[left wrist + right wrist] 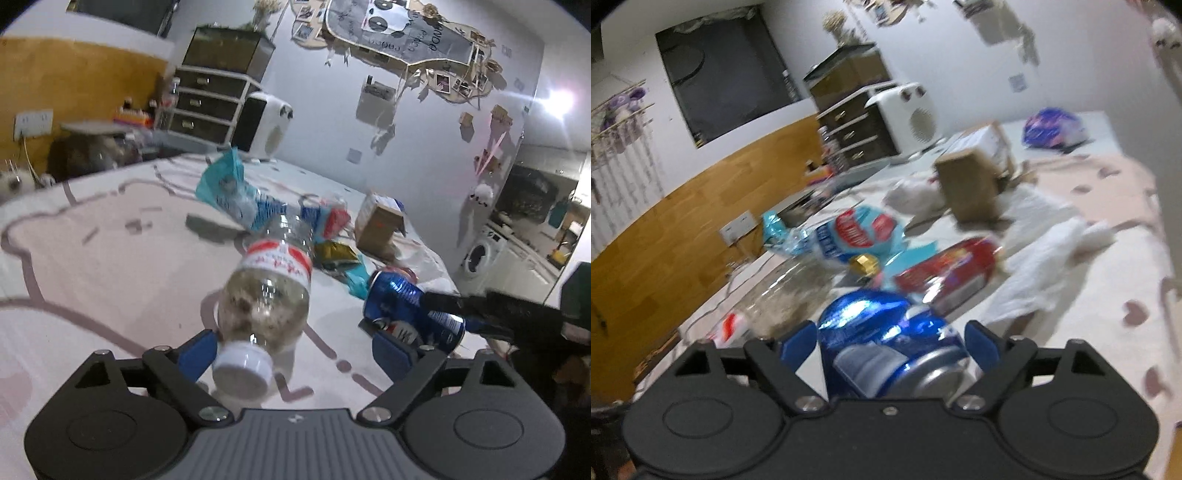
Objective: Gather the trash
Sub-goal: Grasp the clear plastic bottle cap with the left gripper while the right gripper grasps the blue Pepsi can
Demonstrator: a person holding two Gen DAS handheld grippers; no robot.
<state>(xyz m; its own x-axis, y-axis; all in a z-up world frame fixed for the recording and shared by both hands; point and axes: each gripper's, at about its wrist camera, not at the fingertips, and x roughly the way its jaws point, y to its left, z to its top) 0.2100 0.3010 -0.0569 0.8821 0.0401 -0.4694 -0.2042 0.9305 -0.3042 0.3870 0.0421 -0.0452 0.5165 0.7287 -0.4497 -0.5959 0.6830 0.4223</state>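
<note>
The left gripper (293,350) stood with its blue fingers (195,352) spread wide at the bottom of its frame. A clear plastic bottle (267,295) with a red-and-white label lay between them on the pale bedspread (110,266), its white cap (242,369) pointing back toward the camera. The cap sat against the left finger, while a clear gap remained on the right side — no squeeze on the bottle could be seen.

To the lower right of that view, a blue drink can (410,306) lay on its side, with one dark finger of the right gripper reaching in from the right edge and lying across it.

In the right wrist view, the right gripper (890,347) also stood with its jaws apart, the blue can (886,332) lying between them at bottom centre. Space showed on both sides of the can, so it was bracketed and not clamped.

Beyond the can, more trash was strewn across the middle of the blurred frame: a red can (949,269) on its side, a blue-and-red snack wrapper (857,232), a small gold wrapper (864,264), a brown cardboard box (971,184) and crumpled white paper (1052,258). A purple bag (1052,127) sat well apart at the upper right — near the far edge of the bed. A white fan heater (908,118) and a dark drawer unit (849,122) stood against the wall behind.
</note>
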